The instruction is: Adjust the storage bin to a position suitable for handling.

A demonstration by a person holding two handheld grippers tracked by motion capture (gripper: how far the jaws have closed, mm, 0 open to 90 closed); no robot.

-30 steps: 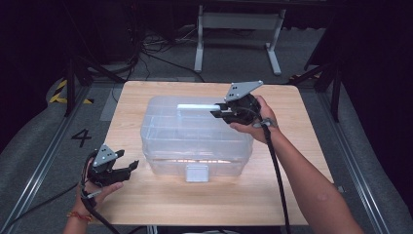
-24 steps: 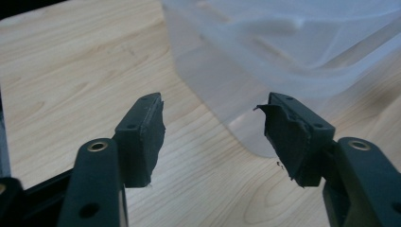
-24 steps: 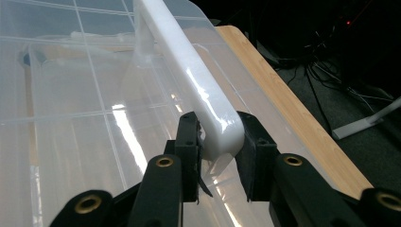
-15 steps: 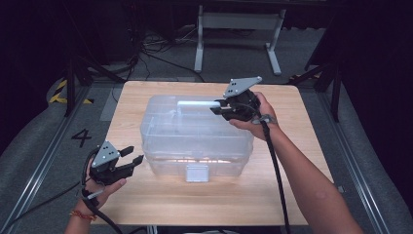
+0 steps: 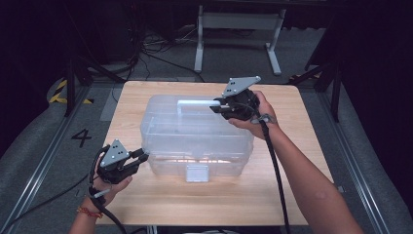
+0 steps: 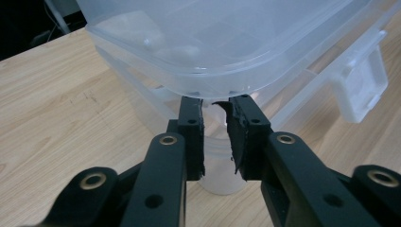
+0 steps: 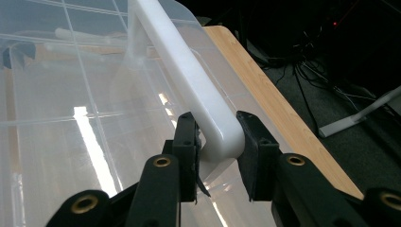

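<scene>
Writing is scarce here: a painted numeral 4 (image 5: 81,137) on the grey floor left of the wooden table (image 5: 302,195), and nothing legible on the clear plastic storage box (image 5: 195,141) itself. The box sits in the middle of the table, lid on, with a white latch (image 5: 197,172) on its near side and a white handle (image 5: 197,103) along the far edge of the lid.

The right gripper (image 5: 220,108) is at the far right corner of the box, its jaws closed around the end of the handle (image 7: 208,118), one pad on each side and touching it. The right hand (image 5: 253,113) holds that gripper above the lid.

The left gripper (image 5: 142,155) is at the near left corner of the box, low over the table. In the left gripper view its jaws stand narrowly apart just under the lid rim (image 6: 208,90), with the corner of the box body between them; they seem not quite to press it, though the angle leaves that unsure.
</scene>
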